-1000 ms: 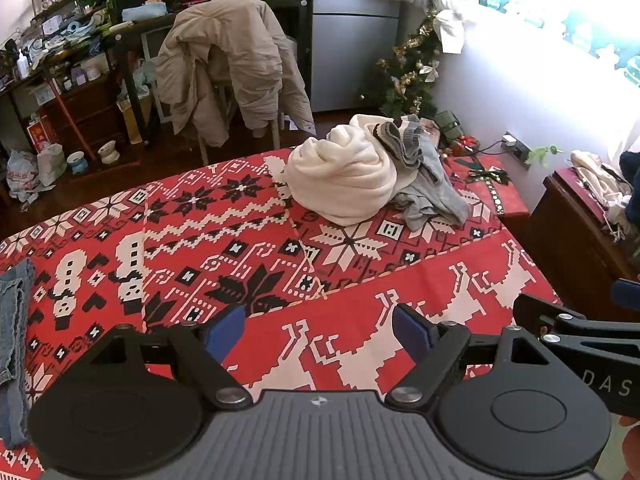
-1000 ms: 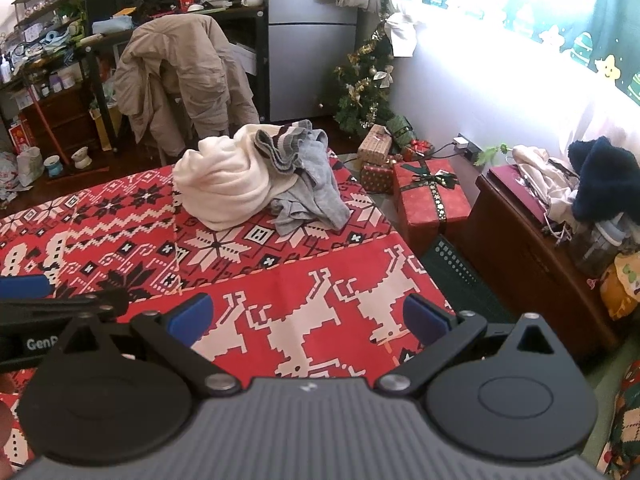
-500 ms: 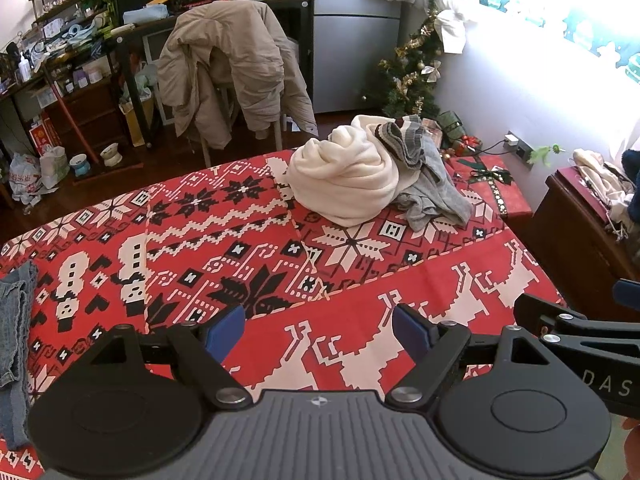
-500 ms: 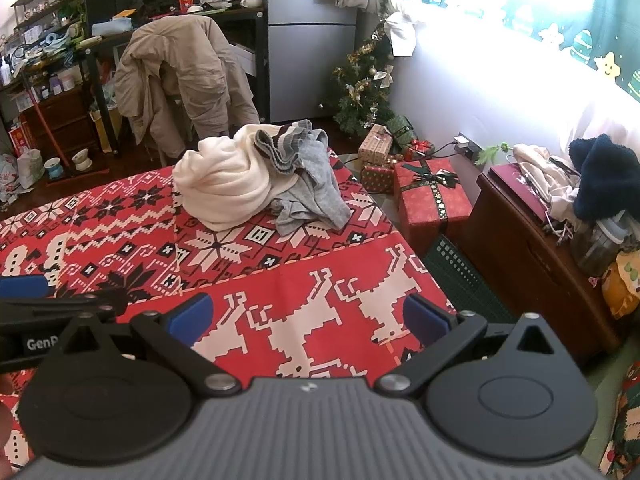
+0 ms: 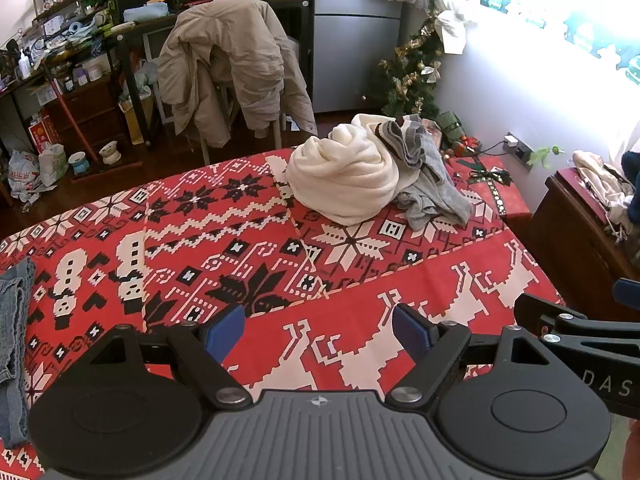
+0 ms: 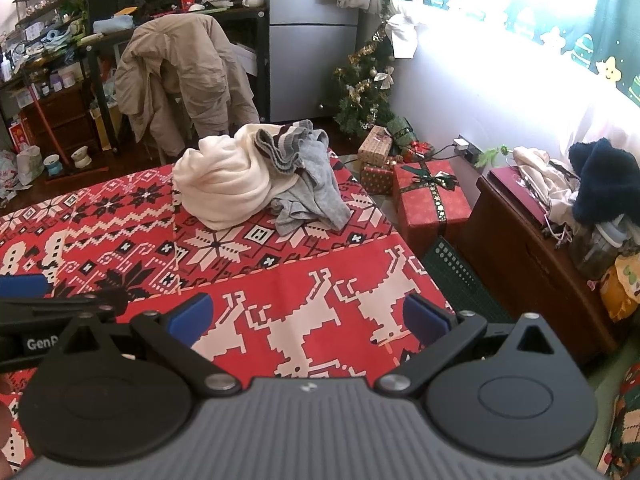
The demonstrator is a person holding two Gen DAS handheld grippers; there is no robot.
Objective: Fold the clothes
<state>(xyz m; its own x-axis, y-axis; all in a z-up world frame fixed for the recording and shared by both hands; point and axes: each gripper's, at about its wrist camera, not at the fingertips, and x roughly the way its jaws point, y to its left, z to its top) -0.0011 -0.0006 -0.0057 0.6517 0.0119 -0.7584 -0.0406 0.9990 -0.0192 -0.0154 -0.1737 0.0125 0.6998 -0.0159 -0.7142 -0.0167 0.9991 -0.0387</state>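
A crumpled cream garment (image 5: 344,176) (image 6: 224,184) lies in a heap at the far side of the table, with a grey garment (image 5: 428,188) (image 6: 308,188) bunched against its right side. A folded blue-grey cloth (image 5: 12,344) lies at the table's left edge. My left gripper (image 5: 318,330) is open above the near part of the red patterned tablecloth (image 5: 200,240), holding nothing. My right gripper (image 6: 306,318) is open too, just right of the left one, well short of the heap.
A chair draped with a beige coat (image 5: 228,64) stands behind the table. Right of the table sit wrapped gift boxes (image 6: 432,196), a small Christmas tree (image 6: 364,92) and a wooden cabinet (image 6: 532,256) piled with clothes. Cluttered shelves (image 5: 60,60) line the back left.
Both grippers have shifted only slightly; the view has crept a little back and up. The clothes have not moved.
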